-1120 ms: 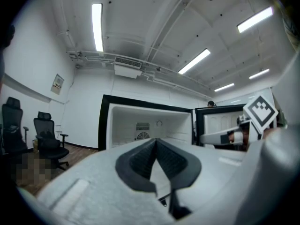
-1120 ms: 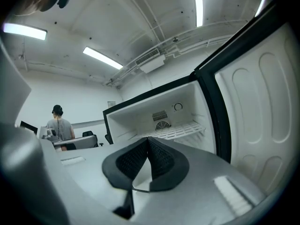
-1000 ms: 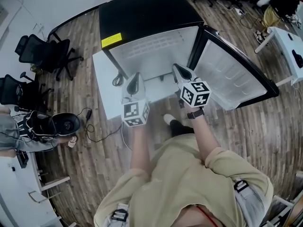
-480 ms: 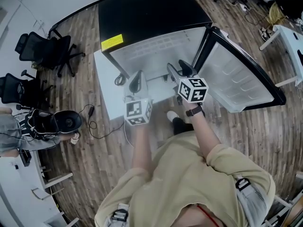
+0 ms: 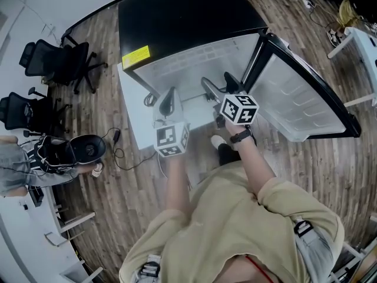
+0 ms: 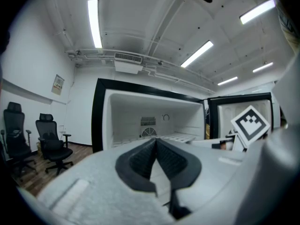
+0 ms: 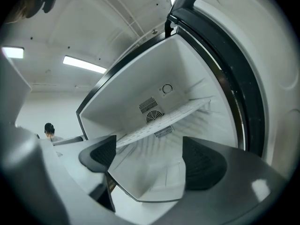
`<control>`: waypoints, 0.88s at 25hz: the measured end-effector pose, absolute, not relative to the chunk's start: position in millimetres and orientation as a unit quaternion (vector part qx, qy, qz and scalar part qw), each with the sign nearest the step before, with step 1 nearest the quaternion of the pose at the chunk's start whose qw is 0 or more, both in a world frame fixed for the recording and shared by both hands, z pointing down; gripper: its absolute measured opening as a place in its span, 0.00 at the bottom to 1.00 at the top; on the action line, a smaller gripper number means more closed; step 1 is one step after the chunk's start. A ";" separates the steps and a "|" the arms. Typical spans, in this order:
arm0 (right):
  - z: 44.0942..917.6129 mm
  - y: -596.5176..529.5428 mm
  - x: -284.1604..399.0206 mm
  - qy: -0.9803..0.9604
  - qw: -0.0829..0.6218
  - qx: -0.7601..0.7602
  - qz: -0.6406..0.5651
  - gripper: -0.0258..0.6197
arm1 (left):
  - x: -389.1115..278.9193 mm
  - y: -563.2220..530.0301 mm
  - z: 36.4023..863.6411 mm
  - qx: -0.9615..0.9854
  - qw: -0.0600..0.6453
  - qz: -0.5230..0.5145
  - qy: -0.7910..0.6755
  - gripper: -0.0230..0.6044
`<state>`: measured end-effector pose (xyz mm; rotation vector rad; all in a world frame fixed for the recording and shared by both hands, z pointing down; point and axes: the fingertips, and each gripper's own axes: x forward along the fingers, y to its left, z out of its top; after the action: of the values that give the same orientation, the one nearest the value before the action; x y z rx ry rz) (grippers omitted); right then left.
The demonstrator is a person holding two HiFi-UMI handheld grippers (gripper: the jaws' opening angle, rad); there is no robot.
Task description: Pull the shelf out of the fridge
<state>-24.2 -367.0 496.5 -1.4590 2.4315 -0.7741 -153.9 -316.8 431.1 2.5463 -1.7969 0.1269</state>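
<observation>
The shelf [image 7: 164,118] lies inside the open fridge [image 5: 188,16], not yet pulled. The right gripper [image 7: 150,158] has just been opening its fingers wide (nothing between them); the left gripper [image 6: 156,142] has its fingers together. I would bring the open fingers level onto the shelf's front edge, then close.
</observation>
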 end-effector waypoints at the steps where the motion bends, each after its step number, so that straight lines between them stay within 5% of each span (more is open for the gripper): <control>1: 494.8 -369.7 -24.4 0.822 0.116 -0.492 -0.262 0.74 | -153.6 -317.8 431.1 0.816 0.013 0.041 -0.577 0.04; 10: 493.3 -394.2 -12.7 0.770 0.264 -0.478 -0.330 0.81 | -145.8 -327.2 427.7 0.815 0.011 0.047 -0.578 0.04; 22: 504.1 -428.2 -7.4 0.711 0.345 -0.437 -0.430 0.81 | -143.9 -348.9 436.0 0.808 0.011 0.069 -0.585 0.04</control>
<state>-7.4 -428.2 504.1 -1.1344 1.8460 -1.1166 -143.9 -348.9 436.0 2.5207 -1.8246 0.2146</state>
